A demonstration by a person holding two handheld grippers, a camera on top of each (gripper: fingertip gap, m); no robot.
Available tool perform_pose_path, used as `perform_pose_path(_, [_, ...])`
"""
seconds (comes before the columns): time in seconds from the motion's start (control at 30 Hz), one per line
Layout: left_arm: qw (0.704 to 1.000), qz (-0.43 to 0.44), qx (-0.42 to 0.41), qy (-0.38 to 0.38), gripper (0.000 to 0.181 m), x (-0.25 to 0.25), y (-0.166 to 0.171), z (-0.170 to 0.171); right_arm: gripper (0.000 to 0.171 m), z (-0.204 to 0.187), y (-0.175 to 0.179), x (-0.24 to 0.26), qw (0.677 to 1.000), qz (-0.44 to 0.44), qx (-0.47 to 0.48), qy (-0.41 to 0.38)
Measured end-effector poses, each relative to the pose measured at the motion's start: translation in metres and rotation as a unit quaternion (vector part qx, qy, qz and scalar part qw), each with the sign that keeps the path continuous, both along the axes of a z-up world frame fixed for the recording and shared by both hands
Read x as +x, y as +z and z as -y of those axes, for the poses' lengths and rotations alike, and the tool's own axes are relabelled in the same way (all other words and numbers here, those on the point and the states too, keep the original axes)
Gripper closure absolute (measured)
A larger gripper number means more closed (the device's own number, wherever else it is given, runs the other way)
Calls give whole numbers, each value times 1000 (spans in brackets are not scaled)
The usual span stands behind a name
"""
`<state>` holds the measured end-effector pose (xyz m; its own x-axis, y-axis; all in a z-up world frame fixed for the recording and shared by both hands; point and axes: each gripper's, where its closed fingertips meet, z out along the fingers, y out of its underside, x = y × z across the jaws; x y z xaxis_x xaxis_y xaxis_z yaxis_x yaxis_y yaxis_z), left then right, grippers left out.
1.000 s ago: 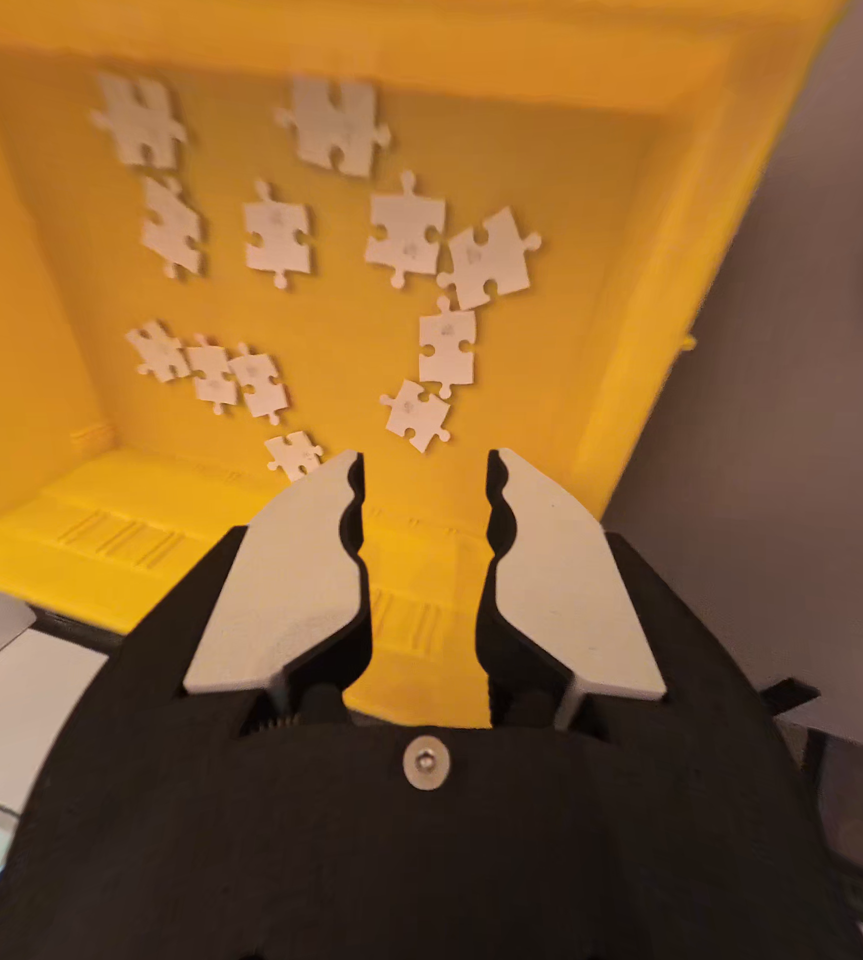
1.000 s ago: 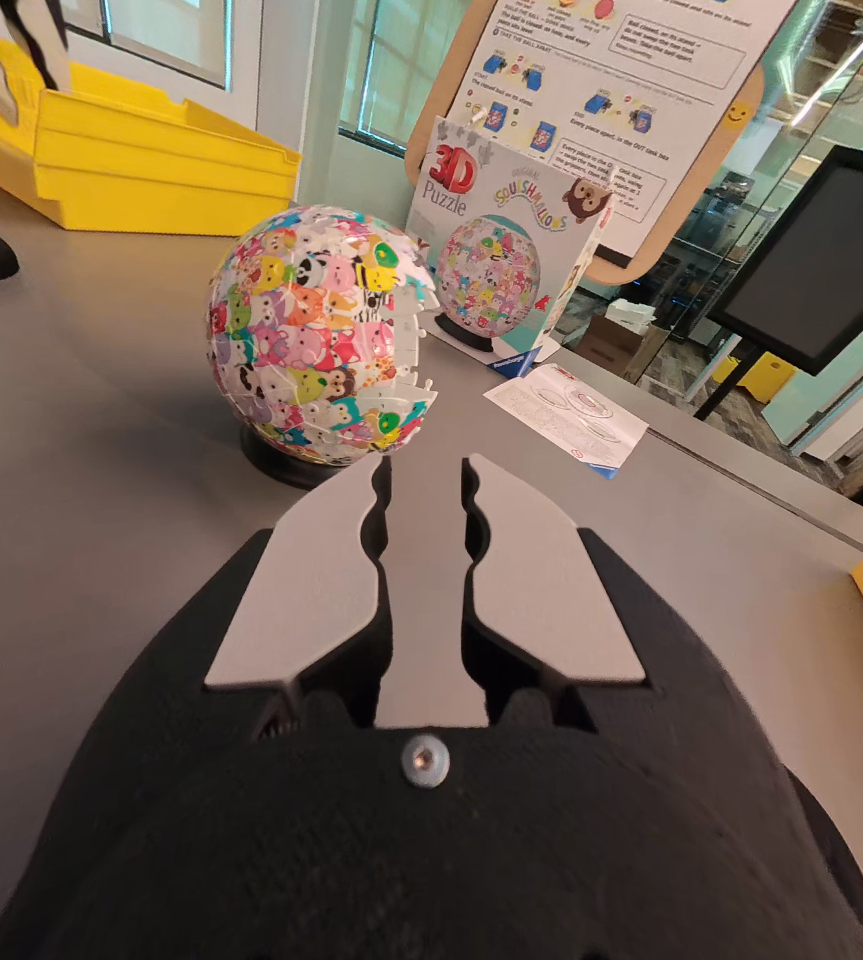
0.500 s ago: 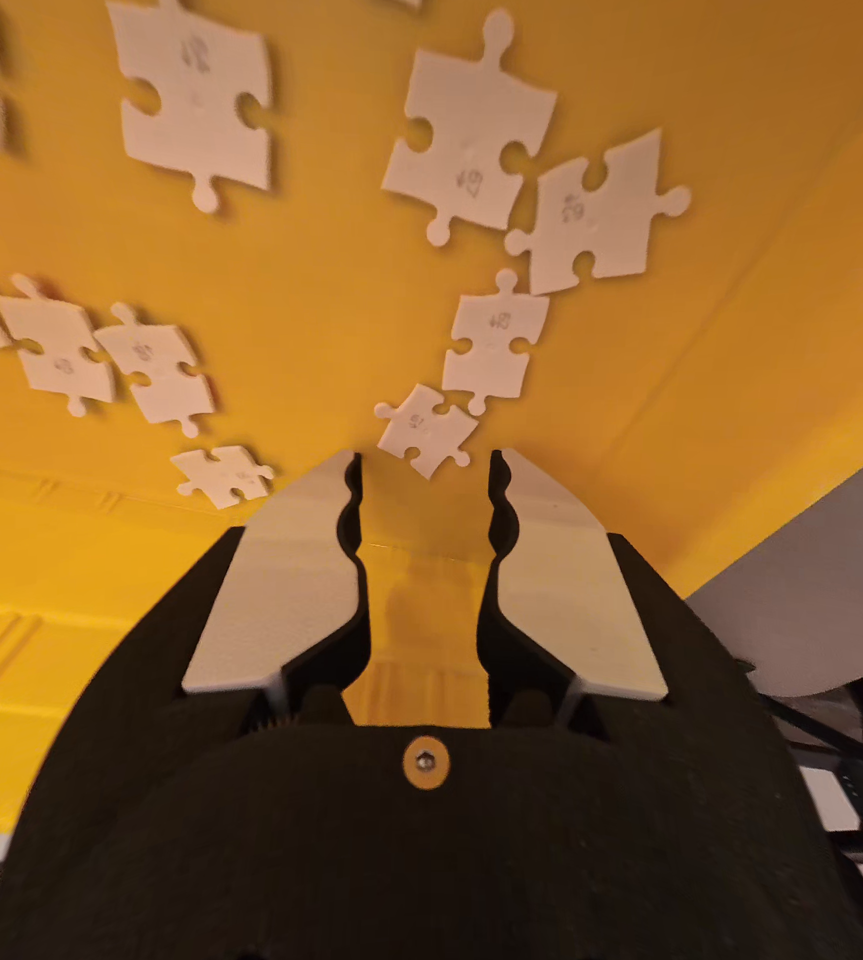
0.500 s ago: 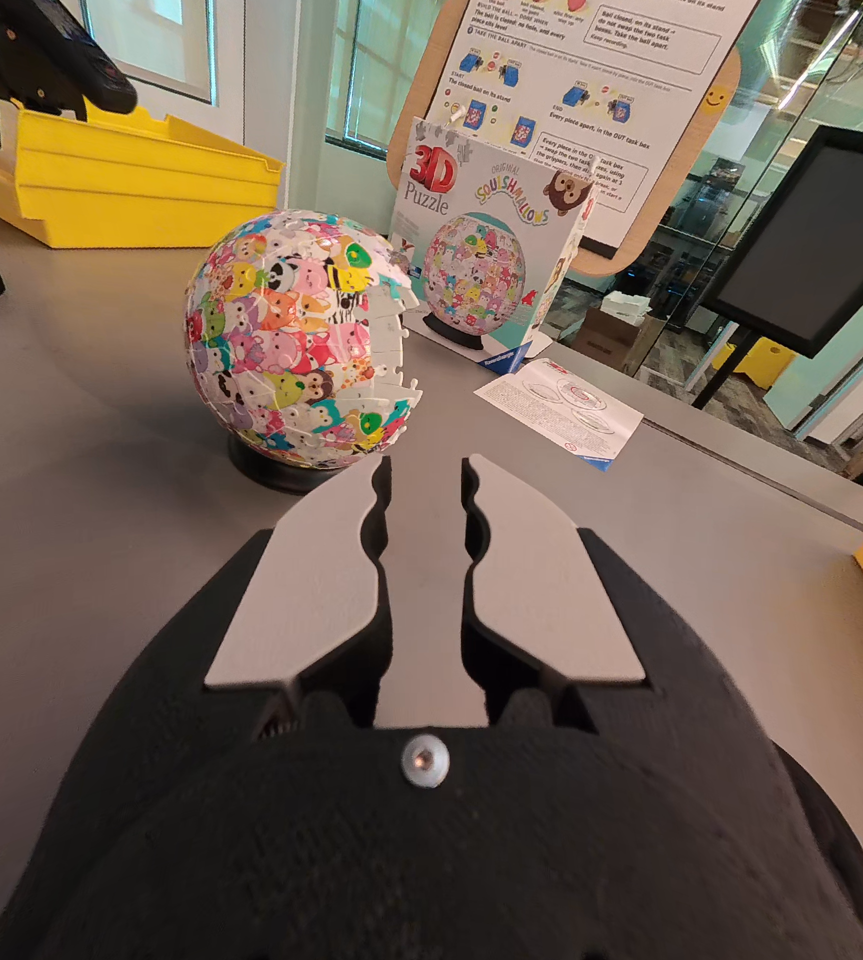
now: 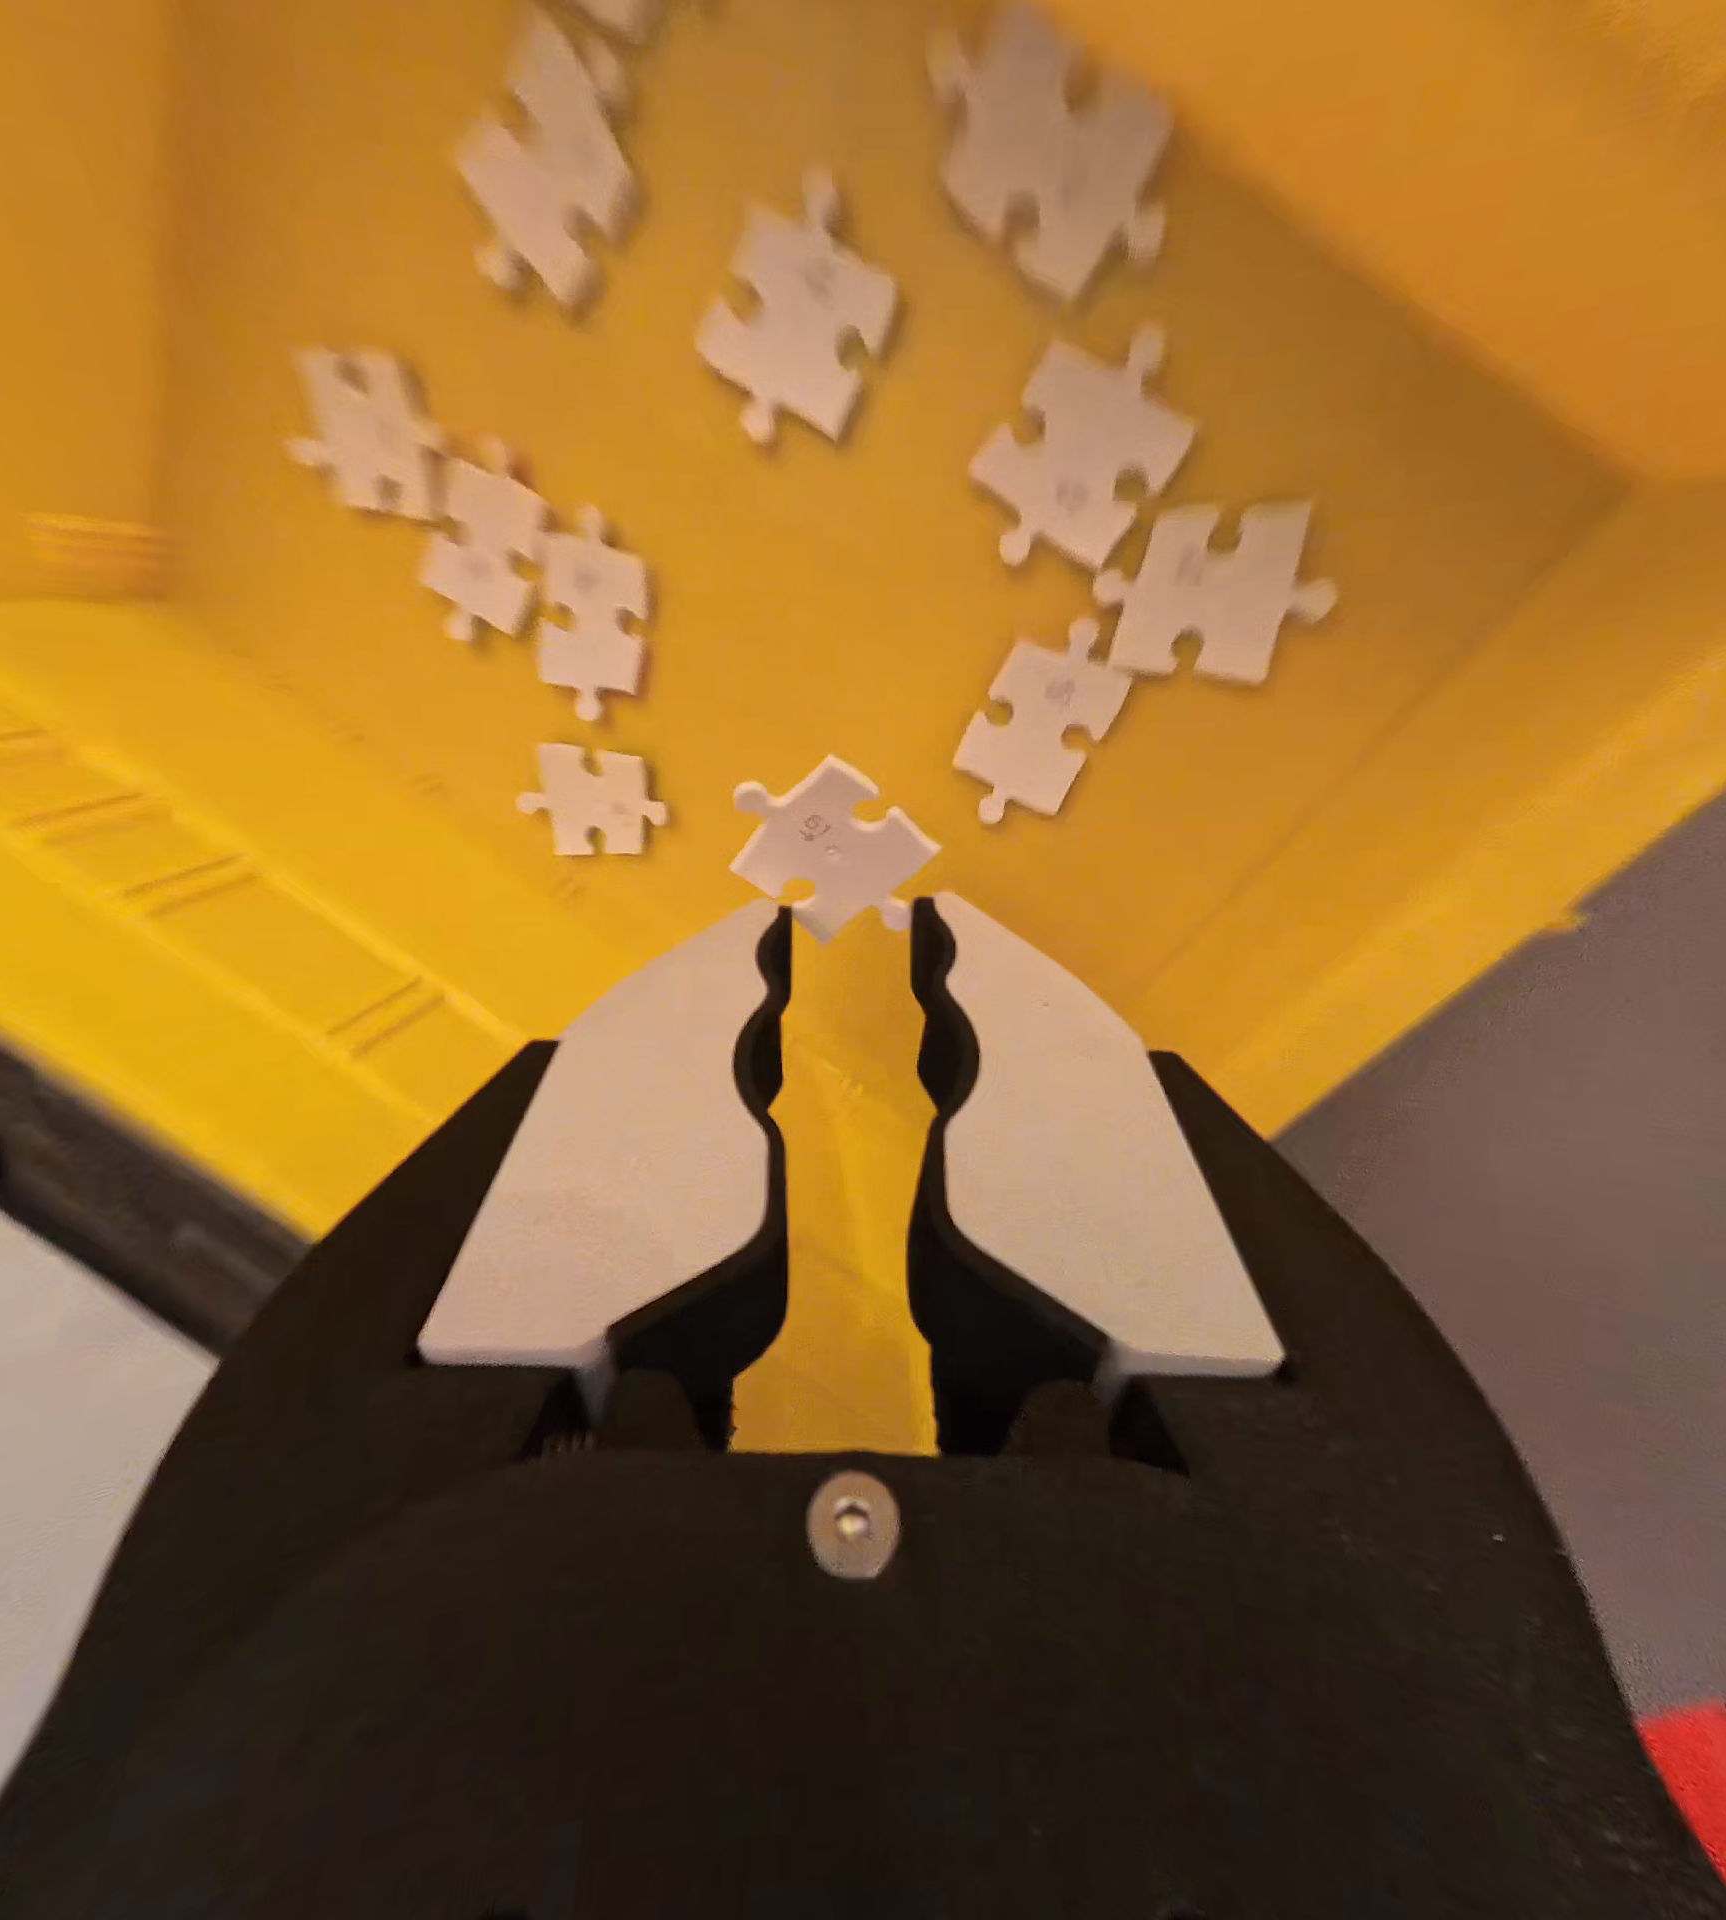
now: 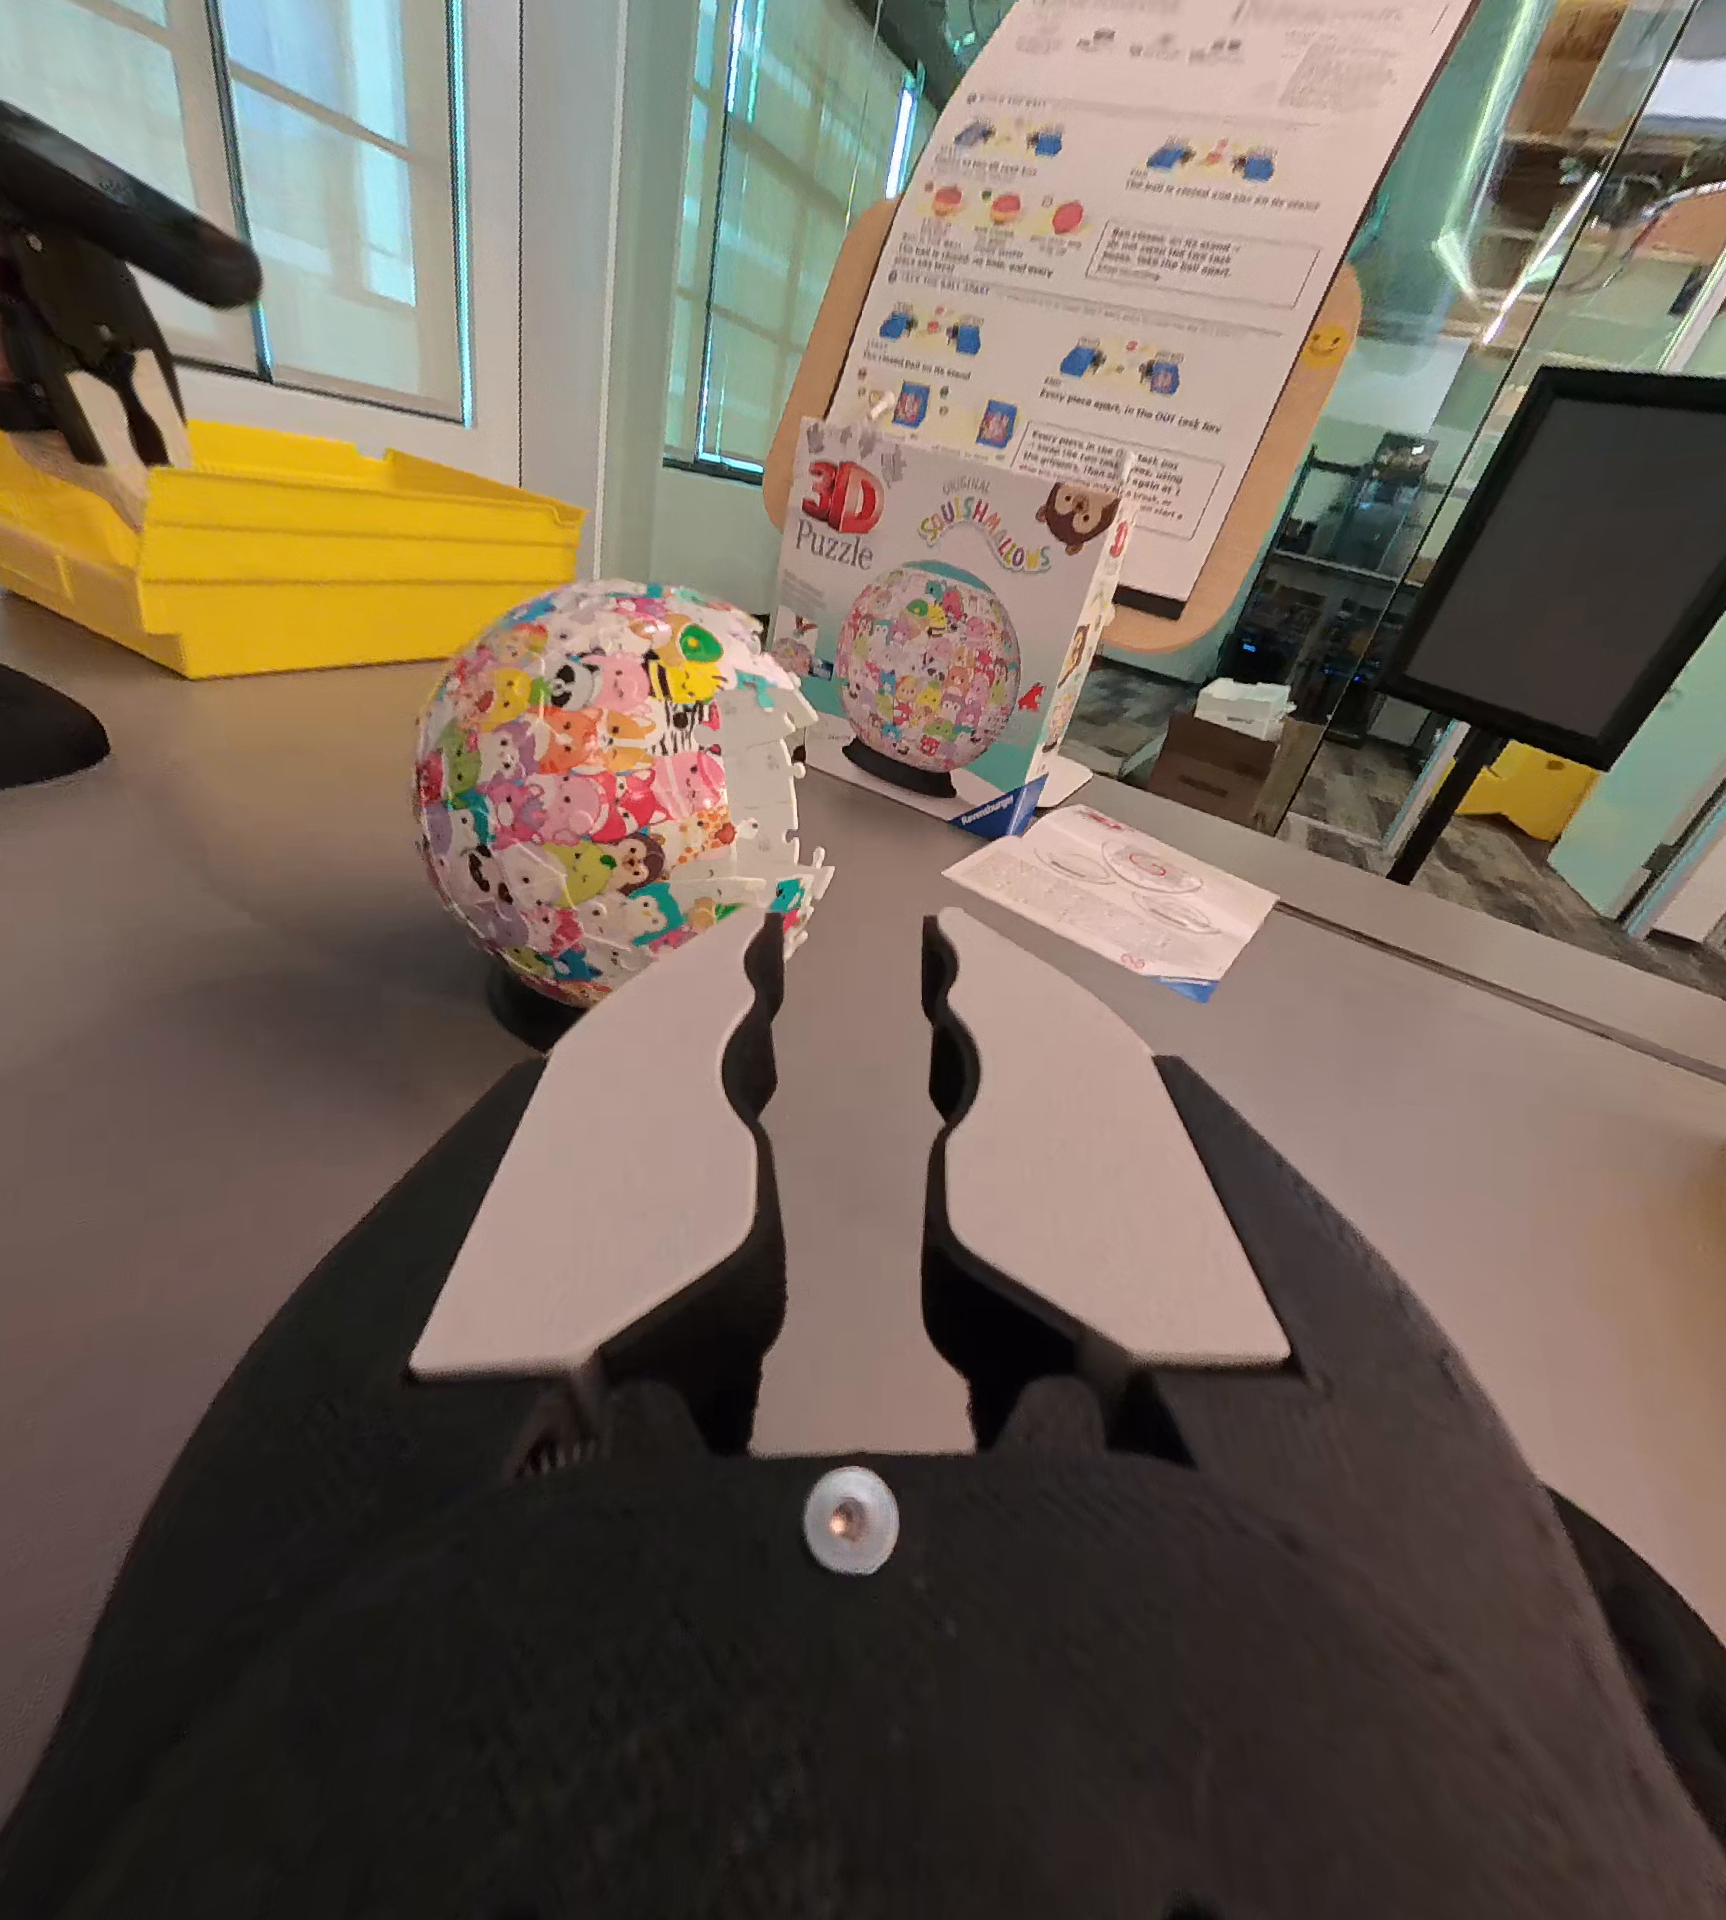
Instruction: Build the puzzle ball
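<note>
Left wrist view: my left hand-held gripper pinches a white puzzle piece by its lower corner, standing diamond-wise above the yellow bin. My right hand-held gripper hangs unclenched and empty near the puzzle ball on the worktop.

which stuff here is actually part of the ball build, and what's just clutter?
Job:
- puzzle ball, partly built, on its dark stand
- white piece at the left gripper tips
- loose pieces in the yellow bin
- right gripper, open, empty

Lying about:
- puzzle box
- leaflet
- poster board
- dark screen
</note>
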<state>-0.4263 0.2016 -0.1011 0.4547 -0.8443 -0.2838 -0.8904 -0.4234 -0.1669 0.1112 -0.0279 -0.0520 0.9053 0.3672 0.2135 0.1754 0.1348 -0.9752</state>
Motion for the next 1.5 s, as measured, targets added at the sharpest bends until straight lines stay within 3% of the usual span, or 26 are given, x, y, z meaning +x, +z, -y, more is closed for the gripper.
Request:
perform_pose_path(0.1, [988, 124, 93, 25, 159, 24, 47, 20, 146, 6, 9, 0, 1000, -6, 27, 5])
perform_pose_path(0.23, [947, 249, 204, 15, 160, 67, 103, 79, 148, 19, 33, -15, 997, -25, 65, 8])
perform_pose_path(0.33, [924, 291, 247, 4, 160, 109, 124, 129, 150, 36, 86, -70, 992, -65, 88, 67])
perform_pose_path(0.4, [916, 309, 256, -4, 160, 143, 131, 158, 150, 48, 119, -127, 982, -79, 77, 153])
perform_pose_path(0.53, [908, 310, 283, -21, 160, 206, 143, 201, 149, 47, 145, -223, 951, -104, -33, 288])
perform_pose_path(0.67, [906, 299, 297, -44, 160, 251, 149, 228, 148, 22, 143, -253, 933, -154, -107, 308])
perform_pose_path(0.83, [907, 280, 306, -72, 160, 280, 152, 249, 150, 23, 139, -245, 918, -210, -139, 306])
perform_pose_path(1.03, [910, 233, 329, -94, 160, 295, 150, 266, 144, 33, 116, -243, 919, -171, -199, 293])
perform_pose_path(1.1, [912, 223, 327, -106, 160, 301, 142, 273, 167, 39, 112, -238, 916, -173, -201, 301])
perform_pose_path(1.17, [914, 219, 320, -120, 164, 304, 132, 282, 168, 43, 104, -232, 911, -177, -209, 308])
perform_pose_path(1.3, [921, 284, 242, -113, 155, 300, 112, 308, 168, 63, 81, -222, 889, -164, -258, 341])
perform_pose_path(1.43, [874, 449, 125, -136, 155, 318, 113, 335, 168, 90, 57, -213, 877, -88, -275, 383])
perform_pose_path(1.5, [863, 479, 54, -150, 155, 328, 101, 346, 168, 104, 42, -211, 869, -40, -281, 406])
